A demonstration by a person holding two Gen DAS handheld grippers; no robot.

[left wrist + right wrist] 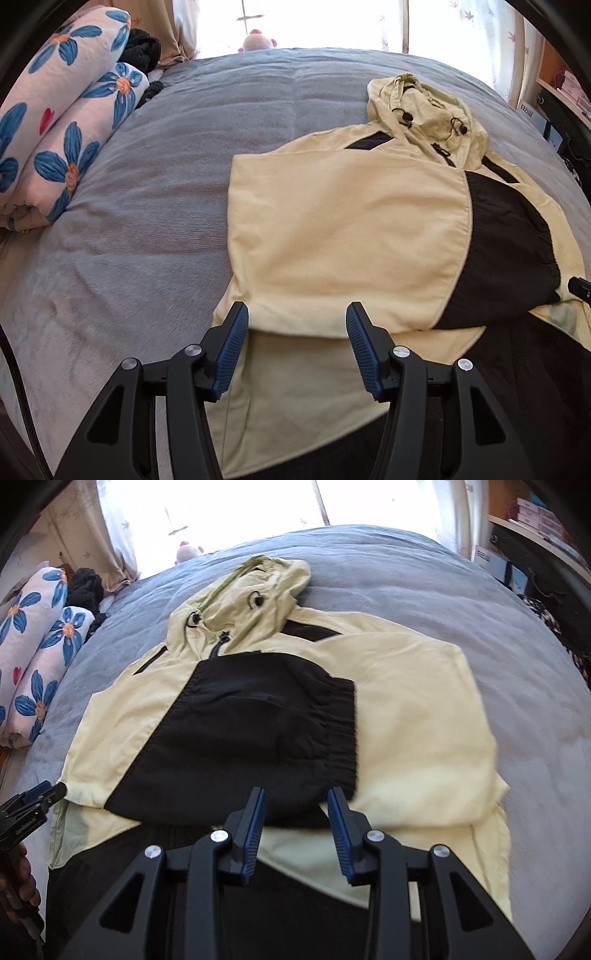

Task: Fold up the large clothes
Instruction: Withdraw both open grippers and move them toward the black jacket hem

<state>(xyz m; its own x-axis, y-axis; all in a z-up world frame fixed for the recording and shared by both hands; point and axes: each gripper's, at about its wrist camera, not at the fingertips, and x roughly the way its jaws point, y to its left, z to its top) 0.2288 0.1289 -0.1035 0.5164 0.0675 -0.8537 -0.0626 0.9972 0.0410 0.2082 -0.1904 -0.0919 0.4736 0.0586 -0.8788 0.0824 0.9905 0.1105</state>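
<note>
A pale yellow and black hooded jacket [343, 236] lies spread on a grey bedspread [147, 192], its hood [255, 590] pointing toward the bright window [229, 509] at the far side of the bed. Both sleeves are folded in across the chest – in the right wrist view the black sleeve [258, 731] with its gathered cuff lies on top, crossing the front of the garment, with the yellow sleeve panel beside it.

The left gripper [297, 347] hangs above the near hem of the jacket, its blue pads [229, 354] standing well apart with nothing between them; only yellow cloth shows below the gap. The right gripper [295, 834] hovers over the near edge of the black sleeve, its jaws parted more narrowly – no fabric is pinched there either. In the right wrist view the left gripper appears at the left edge, held by a hand [20, 882], near the jacket's corner.

Along the left side of the bed sits a rolled quilt [62, 122] printed with blue flowers, with a dark bundle [142, 48] behind it. A small pink plush toy [256, 40] rests by the window, and shelves [535, 513] stand to the right
</note>
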